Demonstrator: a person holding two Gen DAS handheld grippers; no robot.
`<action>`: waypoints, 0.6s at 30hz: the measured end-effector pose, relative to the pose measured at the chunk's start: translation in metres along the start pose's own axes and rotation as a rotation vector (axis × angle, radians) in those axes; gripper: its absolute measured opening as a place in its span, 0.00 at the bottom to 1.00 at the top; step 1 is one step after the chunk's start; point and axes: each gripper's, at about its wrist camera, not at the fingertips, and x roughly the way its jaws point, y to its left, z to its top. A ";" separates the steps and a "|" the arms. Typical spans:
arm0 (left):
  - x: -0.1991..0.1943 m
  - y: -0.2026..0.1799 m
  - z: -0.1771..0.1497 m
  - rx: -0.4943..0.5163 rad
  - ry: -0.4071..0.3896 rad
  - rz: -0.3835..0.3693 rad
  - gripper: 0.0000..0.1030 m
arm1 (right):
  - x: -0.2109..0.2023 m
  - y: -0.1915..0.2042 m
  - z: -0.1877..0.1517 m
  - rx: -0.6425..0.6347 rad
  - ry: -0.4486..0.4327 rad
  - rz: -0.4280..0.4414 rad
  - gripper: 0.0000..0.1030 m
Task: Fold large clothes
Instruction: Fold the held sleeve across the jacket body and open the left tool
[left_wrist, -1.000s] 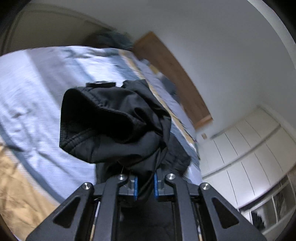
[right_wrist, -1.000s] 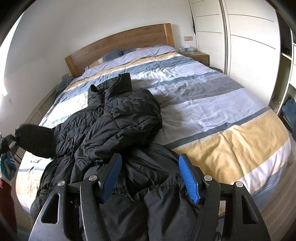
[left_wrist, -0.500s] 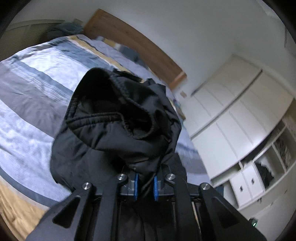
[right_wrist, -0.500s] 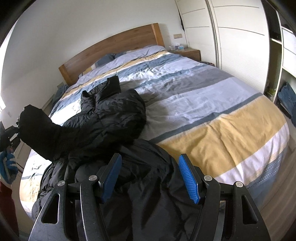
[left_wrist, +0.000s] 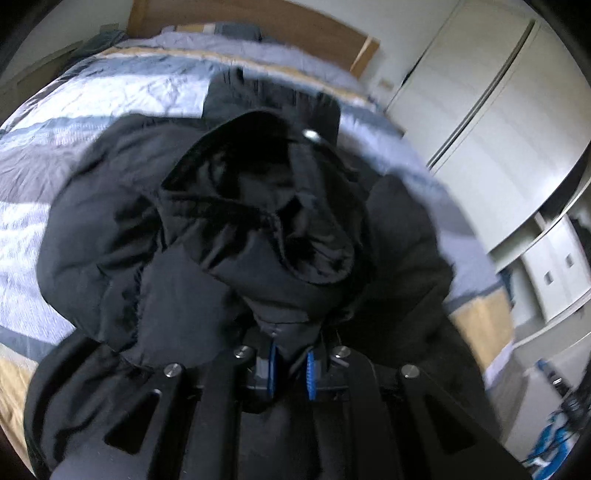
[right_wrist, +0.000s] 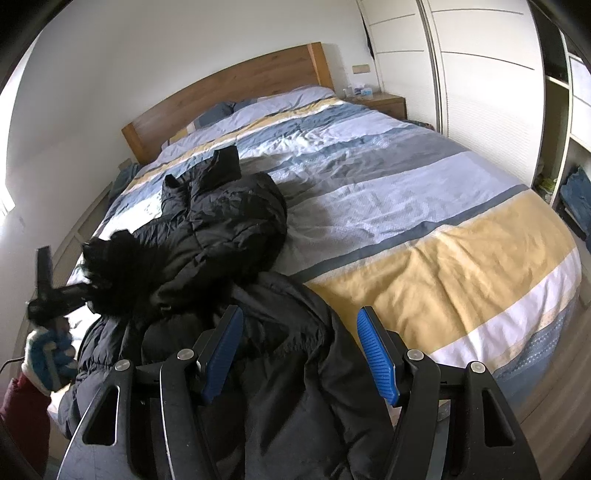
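Since the earlier frame, the left gripper (left_wrist: 290, 371) has swung round with its load, so the headboard (left_wrist: 255, 18) now sits at 12 o'clock in the left wrist view. Its blue pads (left_wrist: 271, 373) stand almost together, clamped on a fold of the black jacket sleeve (left_wrist: 280, 258), whose open cuff bulges straight ahead of the fingers. In the right wrist view the same gripper (right_wrist: 66, 291) appears at 9 o'clock, held by a gloved hand (right_wrist: 44, 350).

The right gripper (right_wrist: 299, 350) is spread wide and grips nothing. It hangs over the near part of the black puffer jacket (right_wrist: 221, 236), which lies on the left half of the bed (right_wrist: 424, 229), from 6 o'clock up to 11 o'clock. The jacket lies bunched, with folds overlapping.

The striped duvet (right_wrist: 369, 192) covers the bed. A nightstand (right_wrist: 384, 101) stands at 1 o'clock. White wardrobe doors (right_wrist: 480, 74) line the 2 o'clock side.
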 end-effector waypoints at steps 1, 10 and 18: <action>0.006 -0.002 -0.004 0.007 0.013 0.008 0.10 | 0.001 0.001 -0.001 -0.005 0.003 -0.001 0.62; 0.022 0.001 -0.021 0.061 0.041 0.020 0.10 | 0.028 0.006 -0.005 -0.017 0.048 0.026 0.62; 0.010 -0.003 -0.018 0.136 0.048 0.030 0.14 | 0.057 0.025 0.002 -0.044 0.084 0.061 0.62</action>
